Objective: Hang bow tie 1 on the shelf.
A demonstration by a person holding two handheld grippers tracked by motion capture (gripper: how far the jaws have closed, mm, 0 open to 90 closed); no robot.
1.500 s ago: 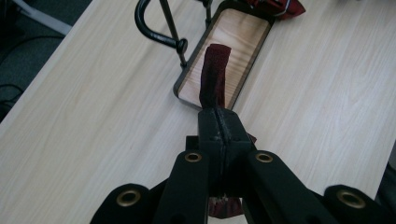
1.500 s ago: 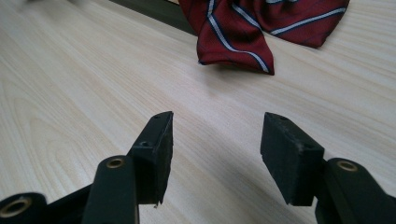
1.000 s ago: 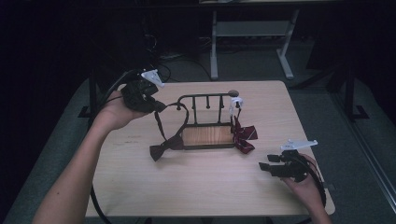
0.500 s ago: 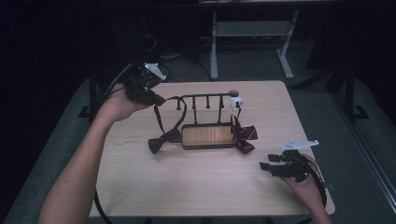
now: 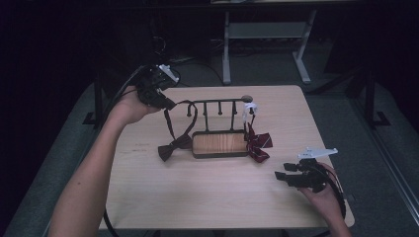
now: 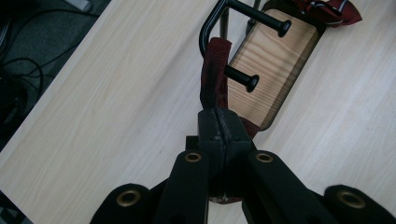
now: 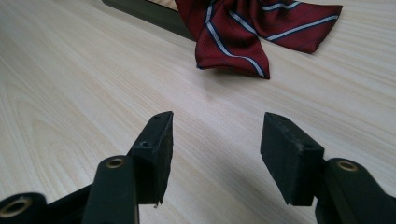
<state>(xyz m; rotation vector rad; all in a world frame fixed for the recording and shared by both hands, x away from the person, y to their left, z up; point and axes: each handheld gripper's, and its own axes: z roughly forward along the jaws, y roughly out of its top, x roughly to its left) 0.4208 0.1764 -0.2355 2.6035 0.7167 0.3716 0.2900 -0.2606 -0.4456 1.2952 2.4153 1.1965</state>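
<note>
Table (image 5: 207, 197) first: pale wood, lit against a dark room, with grey floor around it and a white-legged desk frame (image 5: 267, 44) behind. Near its middle stands the rack (image 5: 220, 143), a black metal stand with a wooden base and a top bar carrying short knobbed pegs; in the left gripper view the base (image 6: 275, 60) and two of those pegs sit just ahead of the jaws. Next, the person's left forearm (image 5: 94, 173) reaches up the left side, and the left gripper (image 5: 157, 91) is held above the table's far left corner, close to the rack's left end. Its jaws are pressed tight together on the dark red strap (image 6: 214, 70) of a bow tie, and that strap runs up from the jaws against the rack's curved end, beside the nearest peg. From above, the strap (image 5: 170, 123) hangs as a loop from the gripper down to the dark bow (image 5: 173, 147), which lies on the table touching the left end of the rack's base. Over on the right, the right gripper (image 5: 291, 177) rests low near the table's front right corner, its jaws spread wide with nothing between them, bare tabletop showing through the gap. Just ahead of it lies a striped bow tie (image 7: 261, 28), red with pale stripes, against the right end of the rack's base (image 5: 258, 145), and a small white piece (image 5: 249, 108) sits on the rack above it.
</note>
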